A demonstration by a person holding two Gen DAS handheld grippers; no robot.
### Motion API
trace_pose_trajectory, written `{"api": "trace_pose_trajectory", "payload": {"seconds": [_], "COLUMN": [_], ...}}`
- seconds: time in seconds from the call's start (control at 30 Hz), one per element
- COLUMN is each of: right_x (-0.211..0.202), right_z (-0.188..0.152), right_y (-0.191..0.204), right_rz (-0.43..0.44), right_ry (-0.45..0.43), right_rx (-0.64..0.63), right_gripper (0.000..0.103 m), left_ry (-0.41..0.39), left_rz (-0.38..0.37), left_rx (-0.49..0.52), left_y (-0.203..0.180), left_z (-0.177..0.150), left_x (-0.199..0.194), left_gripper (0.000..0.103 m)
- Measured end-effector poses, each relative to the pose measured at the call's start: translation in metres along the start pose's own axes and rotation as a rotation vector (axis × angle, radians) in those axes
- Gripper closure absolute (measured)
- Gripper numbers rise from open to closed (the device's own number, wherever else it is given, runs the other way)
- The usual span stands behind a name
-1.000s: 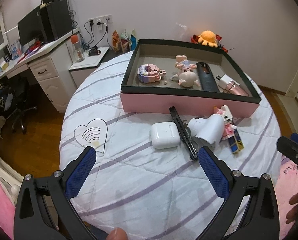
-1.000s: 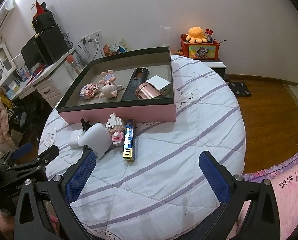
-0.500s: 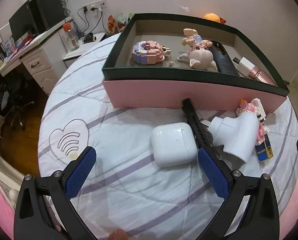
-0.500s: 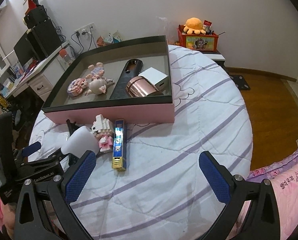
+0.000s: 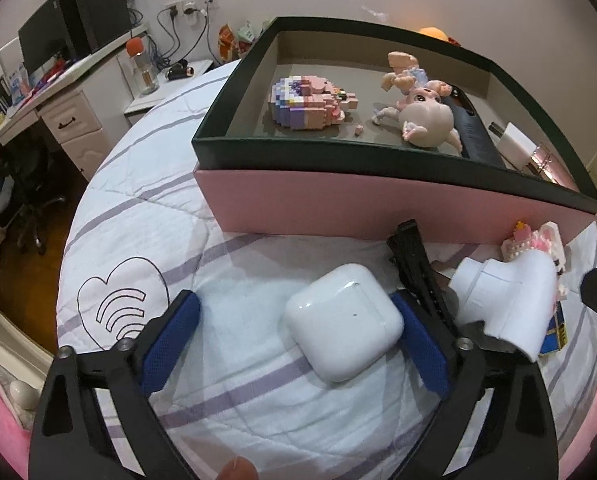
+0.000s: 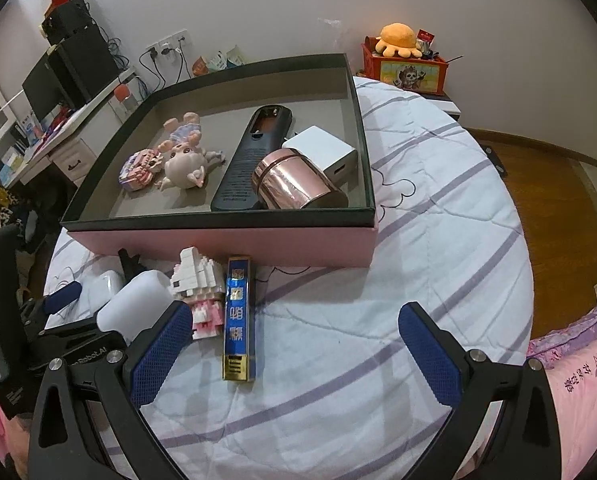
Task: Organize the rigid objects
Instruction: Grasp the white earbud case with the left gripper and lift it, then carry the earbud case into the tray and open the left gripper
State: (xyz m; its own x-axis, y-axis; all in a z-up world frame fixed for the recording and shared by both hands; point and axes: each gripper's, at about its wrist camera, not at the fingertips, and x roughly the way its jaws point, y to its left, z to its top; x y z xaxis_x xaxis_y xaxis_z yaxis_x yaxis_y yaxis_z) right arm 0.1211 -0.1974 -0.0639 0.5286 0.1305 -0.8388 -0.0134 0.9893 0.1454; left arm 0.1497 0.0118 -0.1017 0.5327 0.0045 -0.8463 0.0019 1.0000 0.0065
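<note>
A white earbud case (image 5: 344, 320) lies on the striped quilt in front of the pink box (image 5: 338, 204). My left gripper (image 5: 294, 304) straddles it with its jaws closing. The right pad sits right beside the case and the left pad is well clear of it. Right of the case lie a black clip (image 5: 418, 264), a white pipe fitting (image 5: 506, 300) and a pink-and-white block figure (image 5: 538, 240). My right gripper (image 6: 294, 312) is open and empty above the quilt. A blue-and-gold bar (image 6: 238, 312) lies just inside its left finger, beside the block figure (image 6: 200, 292).
The box holds a block toy (image 6: 140, 170), a pig doll (image 6: 184, 166), a black remote (image 6: 254, 156), a white charger (image 6: 322, 152) and a rose-gold can (image 6: 294, 182). A desk (image 5: 58, 92) stands to the left, a red toy box (image 6: 408, 70) behind, and wooden floor (image 6: 554, 200) to the right.
Both grippers came down and forward toward the quilt. The left one now has the earbud case between its fingers, and its jaws have narrowed a little. The right one neared the blue-and-gold bar.
</note>
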Motion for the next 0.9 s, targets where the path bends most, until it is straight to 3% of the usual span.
{"api": "trace_pose_trajectory", "payload": {"seconds": [0.17,0.2,0.6,0.9], "right_x": [0.003,0.003,-0.007,-0.019], "right_z": [0.001,0.001,-0.003,0.001], "right_y": [0.001,0.001,0.001,0.006], "right_rz": [0.001,0.002,0.011,0.024], "right_ry": [0.003,0.003,-0.017,-0.05], "right_rx": [0.001,0.002,0.008,-0.002], "right_gripper": [0.0,0.0,0.0,0.0], "left_ry": [-0.013,-0.013,-0.004,-0.077], "left_rz": [-0.021,-0.025,-0.049,-0.065], "left_rx": [-0.014,-0.019,-0.047,-0.04], "left_y": [0.003,0.005,0.015,0.012], "left_z": [0.0,0.0,-0.007,0.011], "left_x": [-0.009,-0.01,-0.026,-0.064], "left_gripper": [0.047,0.05,0.05,0.05]}}
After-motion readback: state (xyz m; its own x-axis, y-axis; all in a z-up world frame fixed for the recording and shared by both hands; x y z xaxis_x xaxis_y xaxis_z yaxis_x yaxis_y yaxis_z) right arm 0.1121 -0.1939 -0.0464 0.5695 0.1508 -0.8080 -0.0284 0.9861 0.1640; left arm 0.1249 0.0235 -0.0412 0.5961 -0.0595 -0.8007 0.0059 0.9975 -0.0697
